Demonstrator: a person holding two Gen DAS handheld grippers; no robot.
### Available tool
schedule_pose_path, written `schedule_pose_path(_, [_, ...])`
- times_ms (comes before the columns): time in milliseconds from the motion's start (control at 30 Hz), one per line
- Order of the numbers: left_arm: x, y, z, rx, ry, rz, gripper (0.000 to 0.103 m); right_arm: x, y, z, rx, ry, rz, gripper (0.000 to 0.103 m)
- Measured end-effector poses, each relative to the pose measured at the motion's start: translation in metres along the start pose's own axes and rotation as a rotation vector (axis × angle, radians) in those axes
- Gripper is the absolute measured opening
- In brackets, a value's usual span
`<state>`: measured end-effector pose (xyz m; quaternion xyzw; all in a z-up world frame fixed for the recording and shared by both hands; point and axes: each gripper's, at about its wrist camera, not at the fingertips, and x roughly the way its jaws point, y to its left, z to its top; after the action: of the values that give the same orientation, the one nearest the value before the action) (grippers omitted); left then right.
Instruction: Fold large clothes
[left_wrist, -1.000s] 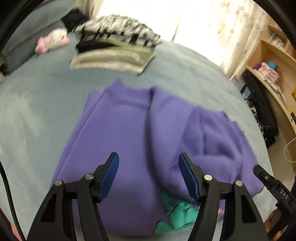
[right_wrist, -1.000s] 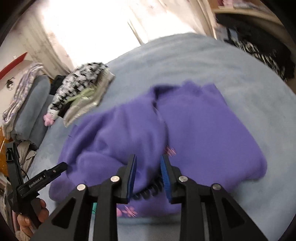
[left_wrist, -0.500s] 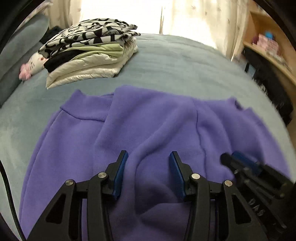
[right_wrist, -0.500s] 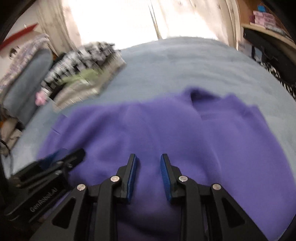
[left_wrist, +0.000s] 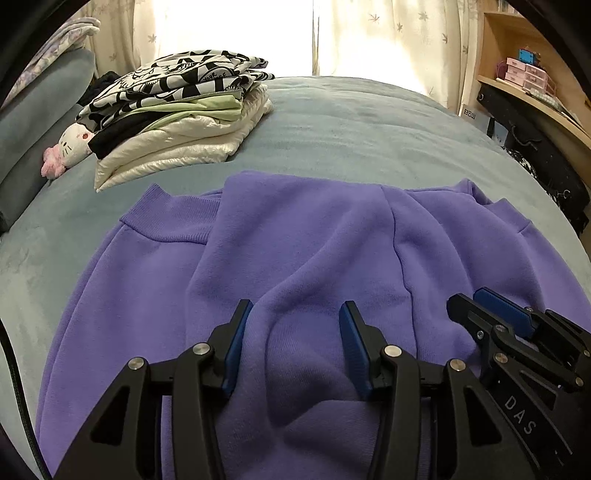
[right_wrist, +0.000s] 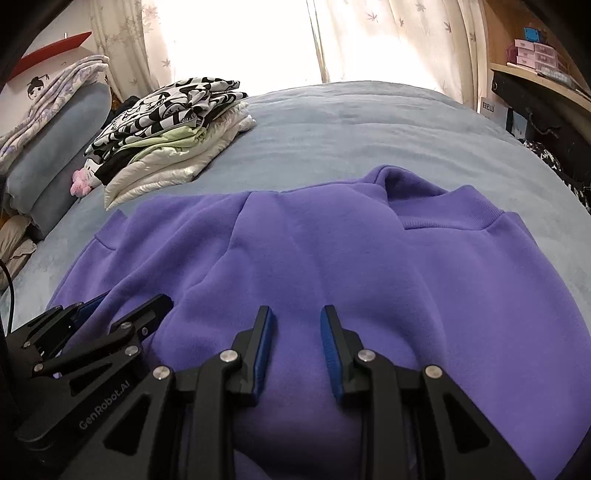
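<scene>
**Sweater down on the bed, both grippers on it**

Sweater (left_wrist: 295, 236), purple, lies spread on the grey-blue bed (left_wrist: 351, 125), its ribbed hem edges showing at the far left and right, with a folded-over layer bunched across the middle. Its near edge is cut off by the bottom of both views.

Left gripper (left_wrist: 295, 325) sits low over the cloth, jaws partly apart, a raised ridge of fabric running up between the blue pads. Whether those pads actually pinch the ridge is hard to make out; the fabric seems to touch the left pad, the right one looks clear of it.

Right gripper (right_wrist: 297, 325) has its jaws closer together, fabric bulging between them. Again, the fingers hide the contact, so I cannot tell if it grips or merely rests there.

Each gripper shows in the other's view, just beside its neighbour, both over the sweater's near half.

Back left on the bed, a stack (left_wrist: 177, 110) of folded clothes, black-and-white print on top, pale green and white beneath. A pink-and-white plush (left_wrist: 70, 144) peeks out beside it, partly hidden. Curtains (left_wrist: 388, 37) glow bright behind; shelves (left_wrist: 524, 74) at right are cut by the lens rim.
</scene>
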<state>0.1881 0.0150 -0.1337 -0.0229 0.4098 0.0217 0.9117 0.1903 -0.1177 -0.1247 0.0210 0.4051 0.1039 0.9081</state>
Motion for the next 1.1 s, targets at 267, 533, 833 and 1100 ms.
schedule_pose_path(267, [-0.007, 0.002, 0.006, -0.004, 0.038, -0.017, 0.050, -0.001, 0.001, 0.002, -0.001, 0.031, 0.002, 0.028])
schedule_pose_path(533, [-0.053, 0.018, 0.000, -0.098, 0.025, -0.073, 0.057, -0.034, 0.003, 0.012, 0.047, 0.072, 0.014, 0.028])
schedule_pose_path(833, [-0.112, 0.034, -0.016, -0.133, -0.008, -0.099, 0.058, -0.101, 0.015, -0.001, 0.058, -0.013, 0.009, 0.028])
schedule_pose_path(1100, [-0.157, 0.049, -0.033, -0.151, -0.057, -0.104, 0.062, -0.133, 0.013, -0.027, 0.092, -0.018, 0.005, 0.028])
